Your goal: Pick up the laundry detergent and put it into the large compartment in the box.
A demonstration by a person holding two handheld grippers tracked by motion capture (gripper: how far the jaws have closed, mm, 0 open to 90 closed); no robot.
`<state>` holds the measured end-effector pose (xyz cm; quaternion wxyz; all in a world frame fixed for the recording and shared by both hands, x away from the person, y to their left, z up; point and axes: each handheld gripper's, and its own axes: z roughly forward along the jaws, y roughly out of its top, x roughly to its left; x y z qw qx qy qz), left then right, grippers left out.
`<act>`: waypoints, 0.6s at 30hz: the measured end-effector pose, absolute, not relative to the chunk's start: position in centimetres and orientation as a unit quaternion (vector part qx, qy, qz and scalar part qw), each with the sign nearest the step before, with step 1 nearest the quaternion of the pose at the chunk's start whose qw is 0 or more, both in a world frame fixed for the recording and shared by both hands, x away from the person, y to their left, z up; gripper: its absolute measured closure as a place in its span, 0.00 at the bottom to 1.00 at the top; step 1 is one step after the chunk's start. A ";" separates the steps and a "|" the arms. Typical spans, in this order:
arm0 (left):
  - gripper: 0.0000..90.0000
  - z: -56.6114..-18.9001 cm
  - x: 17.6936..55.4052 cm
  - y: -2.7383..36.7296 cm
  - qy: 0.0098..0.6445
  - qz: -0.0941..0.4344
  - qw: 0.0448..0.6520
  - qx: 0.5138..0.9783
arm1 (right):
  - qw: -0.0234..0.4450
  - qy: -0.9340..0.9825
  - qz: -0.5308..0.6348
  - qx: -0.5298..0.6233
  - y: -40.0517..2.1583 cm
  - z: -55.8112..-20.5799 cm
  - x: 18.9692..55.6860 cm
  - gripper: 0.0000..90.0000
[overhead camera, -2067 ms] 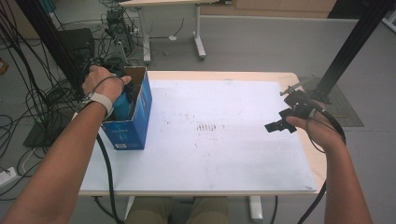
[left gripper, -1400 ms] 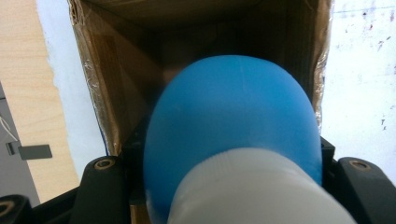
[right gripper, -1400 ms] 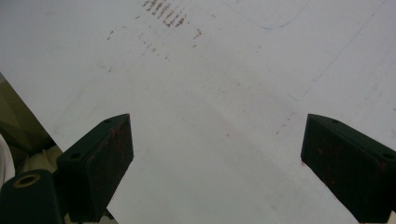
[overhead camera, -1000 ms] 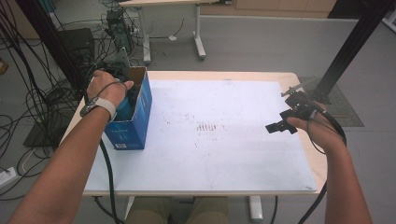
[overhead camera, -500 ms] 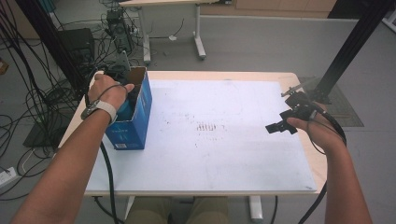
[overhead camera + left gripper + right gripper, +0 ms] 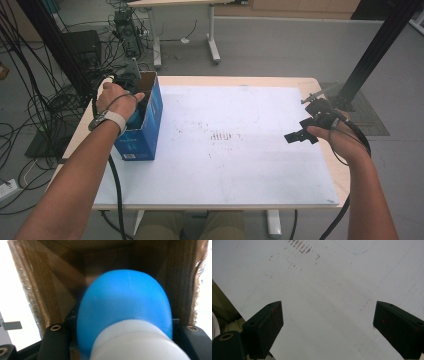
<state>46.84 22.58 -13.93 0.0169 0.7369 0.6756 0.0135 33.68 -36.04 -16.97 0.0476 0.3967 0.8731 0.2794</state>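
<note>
A blue bottle (image 6: 125,300) with a white screw cap (image 6: 135,342) sits between the black jaws of my left gripper (image 6: 120,335), which is shut on it. The bottle points down into an open blue cardboard box (image 6: 145,135) at the table's left edge, and the box's brown inner walls (image 6: 57,285) surround it. In the high view the person's left hand (image 6: 116,100) covers the gripper at the box's mouth. My right gripper (image 6: 300,136) hovers over the right side of the white mat (image 6: 225,165), open, with nothing between its jaws (image 6: 327,327).
Faint reddish marks (image 6: 220,136) stain the middle of the mat. The wooden table (image 6: 240,80) shows as a rim around it. Cables and equipment (image 6: 125,30) lie on the floor beyond the left side, and a black post (image 6: 380,45) stands at the far right.
The left hand has shifted only slightly over the box's mouth, still gripping the bottle. The right hand has not moved.
</note>
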 end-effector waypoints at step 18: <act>0.43 -14.4 46.8 22.7 0.675 0.011 0.018 0.737 | 0.047 0.873 0.279 0.396 -36.0 -17.0 33.7 0.10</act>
